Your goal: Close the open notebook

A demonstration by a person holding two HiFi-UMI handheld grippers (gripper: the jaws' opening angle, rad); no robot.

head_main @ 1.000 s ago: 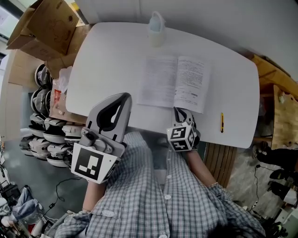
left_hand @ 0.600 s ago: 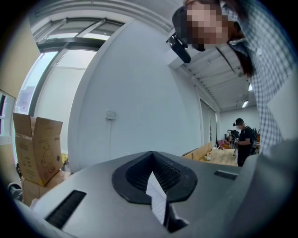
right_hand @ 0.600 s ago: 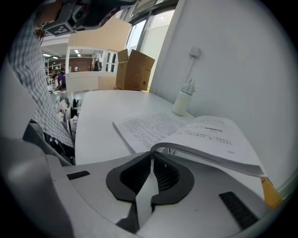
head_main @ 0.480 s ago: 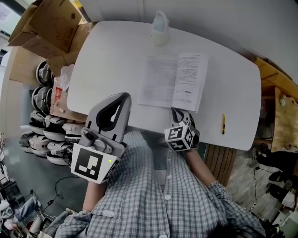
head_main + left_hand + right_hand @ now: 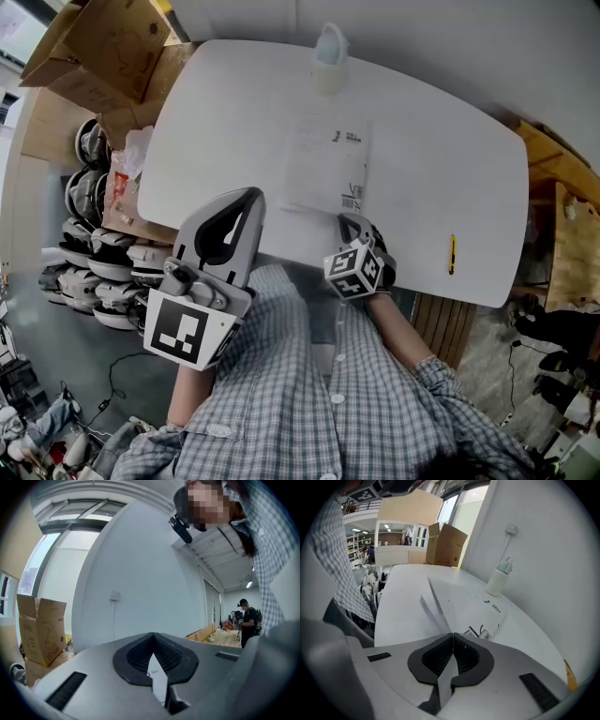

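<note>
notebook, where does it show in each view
Head view: notebook lies closed, upper centre.
Left gripper view: not clearly in it, only a white sliver between the jaws.
Right gripper view: notebook at centre, just past the jaws.
Shared landmark: cardboard box.

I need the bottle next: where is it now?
Head view: the bottle stands at the white table's far edge, near its middle, just beyond the notebook.

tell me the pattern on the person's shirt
The shirt is grey-and-white checked, clearest in the head view.
</note>
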